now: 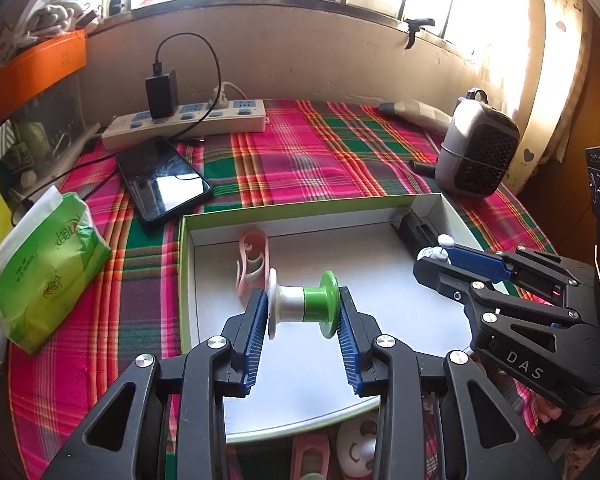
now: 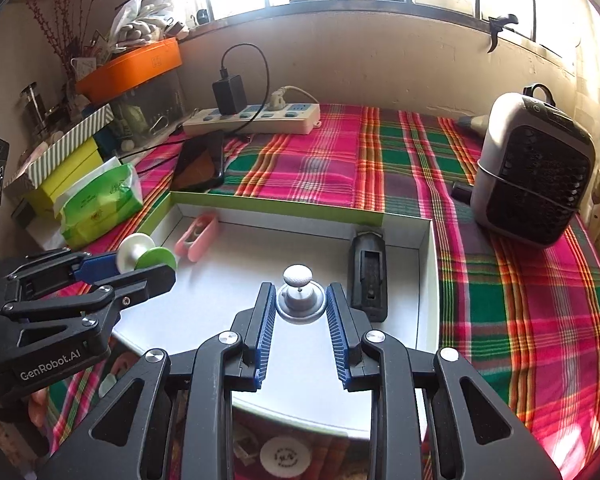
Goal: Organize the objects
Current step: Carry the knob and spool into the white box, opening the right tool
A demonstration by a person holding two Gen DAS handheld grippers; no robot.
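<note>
A shallow white box with a green rim (image 1: pixel 300 209) lies on the plaid cloth; it also shows in the right wrist view (image 2: pixel 276 203). My left gripper (image 1: pixel 303 308) is shut on a white-and-green spool (image 1: pixel 302 303), held over the box's left part; the spool also shows in the right wrist view (image 2: pixel 146 257). My right gripper (image 2: pixel 301 303) is shut on a small silver knob (image 2: pixel 299 296), held over the box's right part; the knob shows in the left wrist view (image 1: pixel 436 251). A pink clip (image 1: pixel 252 260) and a black rectangular piece (image 2: pixel 368 276) lie inside the box.
A phone (image 1: pixel 162 180), a power strip (image 1: pixel 184 122) with a charger, and a green tissue pack (image 1: pixel 46 272) lie left of the box. A grey heater (image 2: pixel 532 168) stands at the right. Small round and pink items (image 1: pixel 356 446) lie in front of the box.
</note>
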